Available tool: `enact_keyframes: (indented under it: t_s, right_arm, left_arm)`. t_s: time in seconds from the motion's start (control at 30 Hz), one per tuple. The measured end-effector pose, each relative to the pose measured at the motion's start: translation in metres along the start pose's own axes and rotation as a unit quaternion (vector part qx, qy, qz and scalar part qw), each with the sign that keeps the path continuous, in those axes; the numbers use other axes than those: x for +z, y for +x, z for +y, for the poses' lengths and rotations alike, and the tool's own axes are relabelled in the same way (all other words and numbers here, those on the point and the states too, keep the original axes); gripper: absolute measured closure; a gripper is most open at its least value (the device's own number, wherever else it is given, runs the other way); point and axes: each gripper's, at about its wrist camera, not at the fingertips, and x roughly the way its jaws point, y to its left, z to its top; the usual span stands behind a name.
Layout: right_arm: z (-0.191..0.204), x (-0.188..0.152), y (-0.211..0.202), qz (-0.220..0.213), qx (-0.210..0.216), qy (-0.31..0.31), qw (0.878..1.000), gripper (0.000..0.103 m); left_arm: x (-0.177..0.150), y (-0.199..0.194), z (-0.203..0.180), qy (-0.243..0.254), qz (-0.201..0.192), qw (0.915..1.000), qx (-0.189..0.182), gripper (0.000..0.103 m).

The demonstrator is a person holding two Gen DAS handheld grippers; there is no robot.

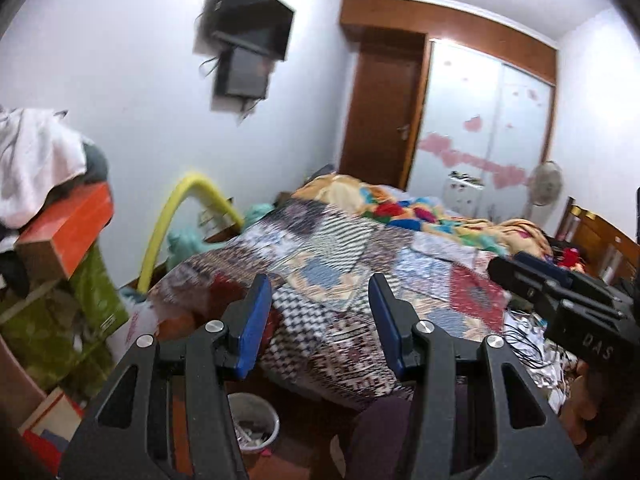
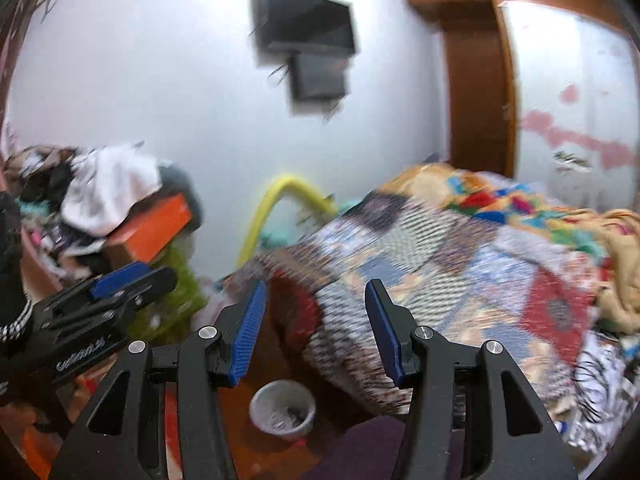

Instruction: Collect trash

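Observation:
A white trash bin [image 2: 283,410] with scraps inside stands on the brown floor below the foot of the bed; the left wrist view shows the same bin [image 1: 256,424] low between the fingers. My left gripper [image 1: 320,292] is open, blue pads apart, nothing between them, raised and facing the bed. My right gripper [image 2: 316,298] is also open and empty. In the left wrist view the right gripper [image 1: 560,292] shows at the right edge. The left gripper [image 2: 108,292] appears at the left of the right wrist view.
A bed with a patchwork quilt [image 1: 360,264] fills the middle. Papers and clutter [image 1: 532,344] lie at its right side. Stacked boxes and clothes [image 1: 60,224] pile up at the left. A yellow tube [image 1: 176,216], wall television [image 1: 252,28], brown door [image 1: 384,120] and fan [image 1: 544,184] stand behind.

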Motion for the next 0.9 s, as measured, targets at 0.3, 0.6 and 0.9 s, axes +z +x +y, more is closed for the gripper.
enact_keyframes:
  t_s: [0.3, 0.6, 0.9]
  right_arm:
    - [-0.002, -0.021, -0.051, -0.056, -0.106, 0.016, 0.993, 0.023]
    - [-0.007, -0.042, -0.069, -0.053, -0.128, 0.055, 0.989, 0.002]
    - [-0.001, -0.052, -0.079, -0.053, -0.13, 0.049, 0.989, 0.001]
  left_arm:
    - [-0.021, -0.014, -0.018, 0.024, 0.005, 0.9993, -0.027, 0.048]
    - [-0.045, -0.028, -0.021, 0.034, 0.016, 0.9993, -0.005, 0.01]
    - [-0.056, -0.038, -0.02, 0.043, 0.019, 0.9989, -0.003, 0.01]
